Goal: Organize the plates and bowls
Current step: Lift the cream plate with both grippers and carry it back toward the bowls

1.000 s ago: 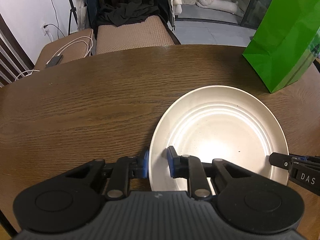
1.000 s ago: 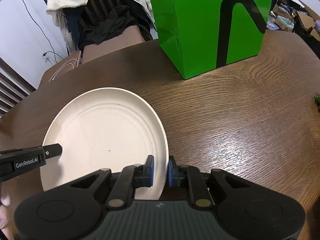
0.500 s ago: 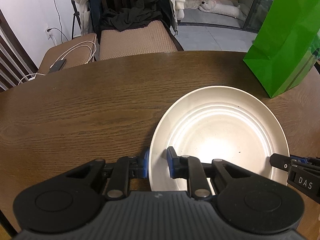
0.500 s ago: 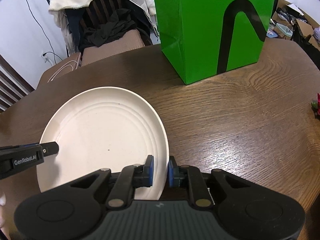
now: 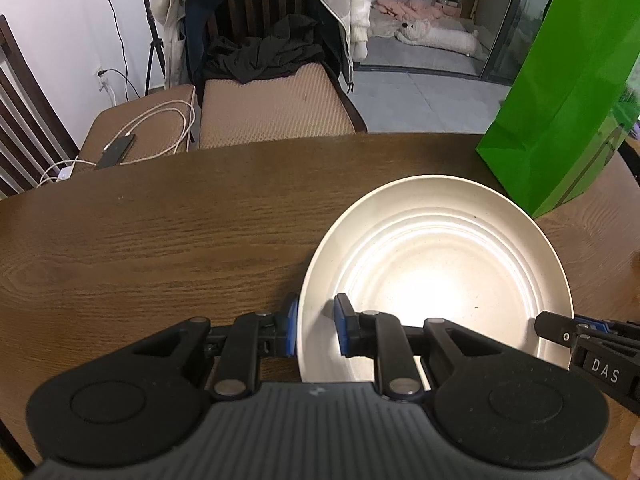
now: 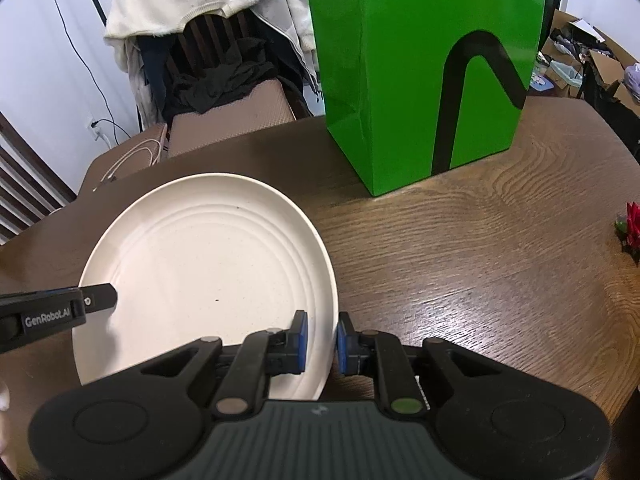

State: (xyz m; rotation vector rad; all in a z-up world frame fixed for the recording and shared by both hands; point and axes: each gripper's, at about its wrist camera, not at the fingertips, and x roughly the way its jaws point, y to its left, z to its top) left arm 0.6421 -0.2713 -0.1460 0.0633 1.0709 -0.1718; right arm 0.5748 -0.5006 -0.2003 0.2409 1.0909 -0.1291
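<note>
Left wrist view: plate (image 5: 436, 264) rim sits clamped between both grippers' jaws.

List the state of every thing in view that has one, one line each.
Plate: empty, gripped at opposite rims by both claws.
Left claw: shut on the plate's rim.
Right claw: shut on the plate's rim.
Green bag: upright on the table.
Phone: plugged into a cable.

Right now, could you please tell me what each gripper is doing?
Left gripper: shut on the plate rim.
Right gripper: shut on the opposite rim.
</note>
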